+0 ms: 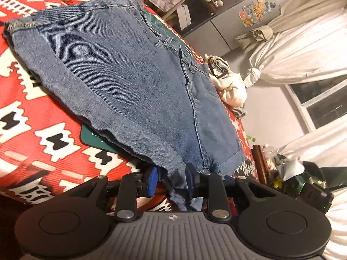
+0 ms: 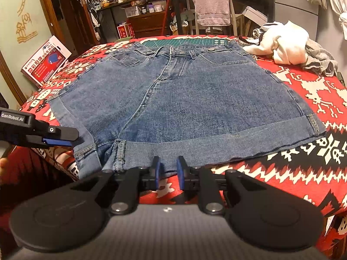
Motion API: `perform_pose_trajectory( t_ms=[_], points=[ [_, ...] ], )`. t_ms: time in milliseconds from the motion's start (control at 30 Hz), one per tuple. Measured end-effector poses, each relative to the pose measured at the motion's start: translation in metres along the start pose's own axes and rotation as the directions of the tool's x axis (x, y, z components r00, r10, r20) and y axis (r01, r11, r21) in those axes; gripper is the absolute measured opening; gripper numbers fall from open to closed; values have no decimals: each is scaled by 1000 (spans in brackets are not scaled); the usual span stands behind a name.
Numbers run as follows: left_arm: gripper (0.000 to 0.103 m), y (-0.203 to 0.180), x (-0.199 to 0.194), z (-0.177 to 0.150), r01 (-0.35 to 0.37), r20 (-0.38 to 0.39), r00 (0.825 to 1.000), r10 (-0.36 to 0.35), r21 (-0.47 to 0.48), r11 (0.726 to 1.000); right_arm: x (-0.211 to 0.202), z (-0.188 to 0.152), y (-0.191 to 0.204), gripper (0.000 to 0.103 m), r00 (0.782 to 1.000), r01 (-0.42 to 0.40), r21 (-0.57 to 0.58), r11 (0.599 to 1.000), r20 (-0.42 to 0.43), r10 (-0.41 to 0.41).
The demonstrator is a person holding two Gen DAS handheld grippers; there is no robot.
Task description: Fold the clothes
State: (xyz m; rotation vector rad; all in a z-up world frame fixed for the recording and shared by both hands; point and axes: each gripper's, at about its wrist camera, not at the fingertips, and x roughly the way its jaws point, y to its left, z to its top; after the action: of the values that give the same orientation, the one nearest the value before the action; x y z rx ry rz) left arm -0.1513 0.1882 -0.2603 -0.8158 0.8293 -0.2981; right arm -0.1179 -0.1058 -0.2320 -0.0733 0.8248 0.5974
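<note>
Right gripper [image 2: 168,174] gapes before denim shorts [image 2: 184,99], waistband pointing away.

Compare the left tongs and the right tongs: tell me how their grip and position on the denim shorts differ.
The left tongs have denim from the denim shorts bunched between their blue pads; the right tongs are open with nothing between them. The left tongs are at the left leg's hem corner, which hangs off the table edge; the right tongs sit at the cuffed hem near the crotch seam. Both have black arms with blue pads.
</note>
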Motion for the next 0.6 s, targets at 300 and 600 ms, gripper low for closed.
perform_pose_trajectory(
  t_ms=[300,600],
  points=[
    [8,-1,0,-2,-3,-45,999,1,-53,999,-7,6,5,19,1000,-24,-10,1000,18,24],
    [8,1,4,-2,-32,-63,998,29,-53,998,-2,28,62,16,988,-149,-179,972,21,155]
  ],
)
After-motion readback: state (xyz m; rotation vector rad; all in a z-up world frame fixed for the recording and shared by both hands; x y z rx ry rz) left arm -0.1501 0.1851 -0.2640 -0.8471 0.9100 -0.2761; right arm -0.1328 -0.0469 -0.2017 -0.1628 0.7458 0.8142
